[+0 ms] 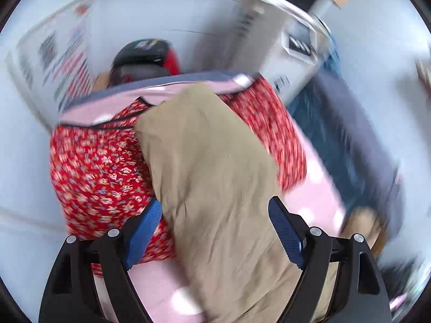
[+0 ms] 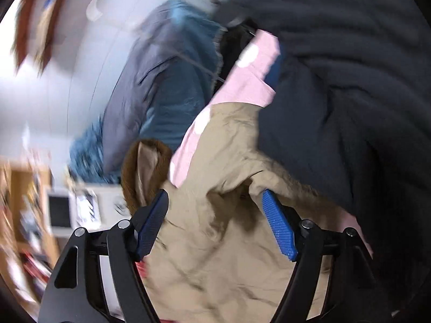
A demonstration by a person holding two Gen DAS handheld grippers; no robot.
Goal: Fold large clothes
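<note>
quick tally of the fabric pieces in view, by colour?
Tan garment: 1
Red floral garment: 1
Pink white-dotted sheet: 1
Teal-blue fabric: 1
Dark navy fabric: 1
Total: 5, as far as the blur allows.

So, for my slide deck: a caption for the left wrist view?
Open left gripper straddles a tan garment lying over a red floral garment.
</note>
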